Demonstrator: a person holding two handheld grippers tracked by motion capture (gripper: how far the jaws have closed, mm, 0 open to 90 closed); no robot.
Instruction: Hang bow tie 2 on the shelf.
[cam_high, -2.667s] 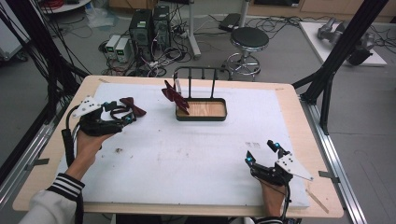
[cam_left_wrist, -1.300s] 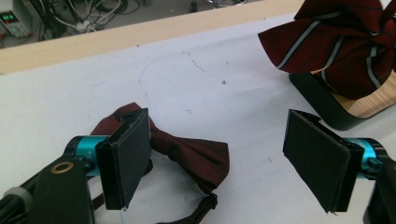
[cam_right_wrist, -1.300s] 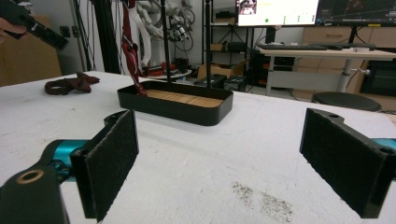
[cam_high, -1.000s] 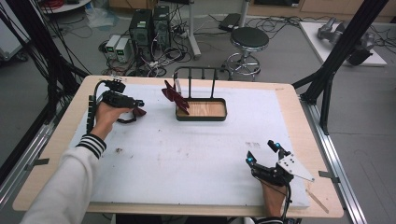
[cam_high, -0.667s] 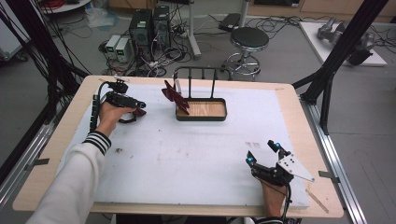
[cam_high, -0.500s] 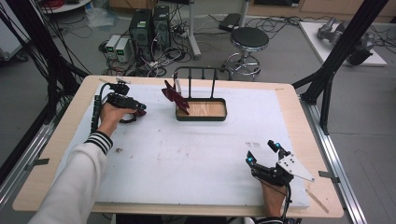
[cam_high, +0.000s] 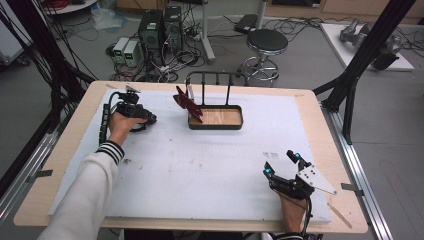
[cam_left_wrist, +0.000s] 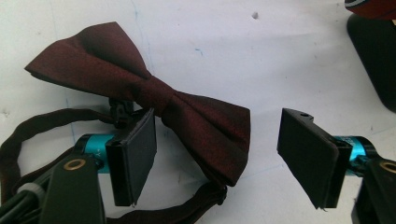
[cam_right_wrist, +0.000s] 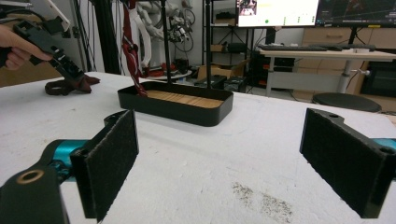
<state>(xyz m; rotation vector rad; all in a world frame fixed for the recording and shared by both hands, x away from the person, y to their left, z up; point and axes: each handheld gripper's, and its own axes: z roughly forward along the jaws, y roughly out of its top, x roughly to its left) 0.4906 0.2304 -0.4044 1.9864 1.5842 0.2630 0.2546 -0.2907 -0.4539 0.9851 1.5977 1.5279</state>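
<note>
Here the dark red bow tie (cam_left_wrist: 149, 100) lies flat on the white bench (cam_high: 210, 165), far left, its strap looped beneath. If the left tongs (cam_left_wrist: 219, 158) close now, they may catch just one wing and drag it crooked. They stand wide apart, one pad over the knot, clamping nothing. The right tongs (cam_right_wrist: 238, 158) gape empty, well apart.

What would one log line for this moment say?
left claw: open over bow tie | right claw: open, idle | rack tray: one tie hung
</note>
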